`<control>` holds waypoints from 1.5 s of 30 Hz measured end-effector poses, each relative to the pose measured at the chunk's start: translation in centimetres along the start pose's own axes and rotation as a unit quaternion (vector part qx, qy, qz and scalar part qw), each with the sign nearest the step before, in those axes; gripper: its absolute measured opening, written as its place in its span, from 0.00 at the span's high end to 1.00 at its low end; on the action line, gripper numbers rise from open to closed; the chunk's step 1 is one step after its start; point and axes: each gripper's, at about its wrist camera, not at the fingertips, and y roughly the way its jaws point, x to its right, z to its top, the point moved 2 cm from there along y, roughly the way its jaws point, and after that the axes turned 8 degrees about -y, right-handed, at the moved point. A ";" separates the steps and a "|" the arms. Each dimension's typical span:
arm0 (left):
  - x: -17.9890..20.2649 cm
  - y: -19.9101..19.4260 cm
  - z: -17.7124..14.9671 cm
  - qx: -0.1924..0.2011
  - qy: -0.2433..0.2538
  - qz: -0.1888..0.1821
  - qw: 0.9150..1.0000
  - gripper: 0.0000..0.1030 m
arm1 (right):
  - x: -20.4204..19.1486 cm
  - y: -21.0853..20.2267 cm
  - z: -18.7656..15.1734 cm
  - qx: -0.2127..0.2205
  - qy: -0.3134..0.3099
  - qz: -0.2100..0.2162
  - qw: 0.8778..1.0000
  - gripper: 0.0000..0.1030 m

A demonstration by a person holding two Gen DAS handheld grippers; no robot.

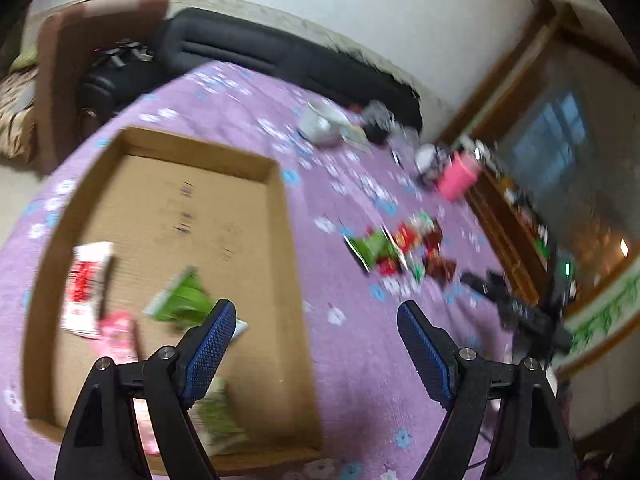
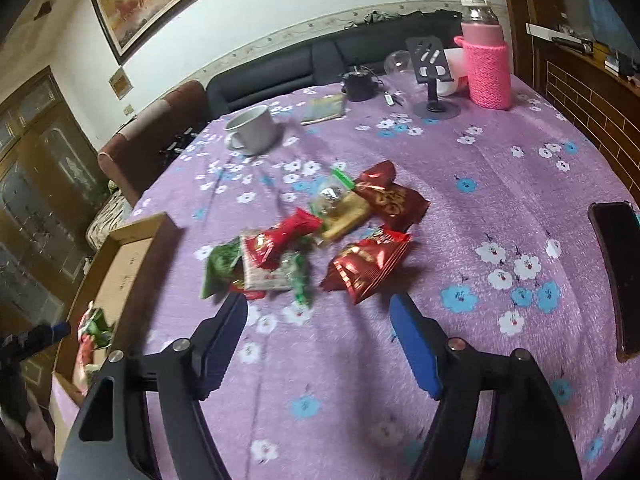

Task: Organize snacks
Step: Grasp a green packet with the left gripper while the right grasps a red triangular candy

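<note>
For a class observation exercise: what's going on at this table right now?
Someone with two handheld grippers is sorting snacks into a cardboard box. A few packets already lie inside; a pile of snack packets waits on the purple cloth. The left gripper and the right gripper are both open and empty.

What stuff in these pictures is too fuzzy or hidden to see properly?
- Snack packets in the cardboard box, left wrist view: motion blur makes their labels unreadable, and the left gripper covers the nearest ones.
- Snack pile, right wrist view: packets overlap, so the count is unclear.
- Black phone, right wrist view: cut off by the picture's edge.
- Bowl behind the pink bottle: mostly hidden.
</note>
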 end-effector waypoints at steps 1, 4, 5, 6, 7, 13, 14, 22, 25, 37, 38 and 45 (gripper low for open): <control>0.8 0.6 -0.4 -0.008 0.013 0.005 1.000 0.17 | 0.2 0.3 0.2 0.004 0.002 -0.001 1.000 0.29; 3.0 1.9 -1.0 -0.026 0.050 0.021 0.998 0.17 | 1.5 0.9 1.4 0.016 0.006 -0.035 0.999 0.29; 3.4 2.1 -1.1 -0.028 0.056 0.024 0.998 0.17 | 2.0 1.1 1.6 0.017 0.016 -0.045 0.999 0.29; 4.0 2.6 -0.8 -0.029 0.065 0.031 0.997 0.17 | 2.5 1.6 1.8 0.013 0.029 -0.046 0.998 0.29; 4.4 3.0 -0.5 -0.030 0.072 0.036 0.996 0.17 | 3.1 2.3 2.0 0.005 0.043 -0.045 0.998 0.29; 7.6 7.6 1.4 -0.042 0.152 0.055 0.986 0.17 | 3.8 5.2 2.2 -0.013 0.062 -0.026 0.998 0.46; 8.1 8.7 1.8 -0.046 0.165 0.062 0.983 0.17 | 3.9 5.6 2.1 -0.016 0.060 -0.019 0.998 0.62; 11.7 15.8 3.4 -0.053 0.302 0.095 0.947 0.19 | 5.9 4.9 1.8 0.002 0.092 0.020 0.996 0.64; 11.9 18.0 3.5 -0.076 0.333 0.102 0.934 0.19 | 6.4 4.5 1.9 0.008 0.101 0.032 0.994 0.64; 11.2 18.9 4.0 -0.116 0.277 0.068 0.951 0.75 | 5.7 4.2 2.0 0.017 0.096 0.059 0.994 0.64; 11.0 18.4 3.9 -0.114 0.270 0.066 0.954 0.75 | 5.6 4.1 2.1 0.021 0.095 0.063 0.993 0.64; 9.0 12.8 4.6 -0.081 0.197 0.020 0.977 0.75 | 4.7 3.3 2.1 0.040 0.084 0.088 0.992 0.64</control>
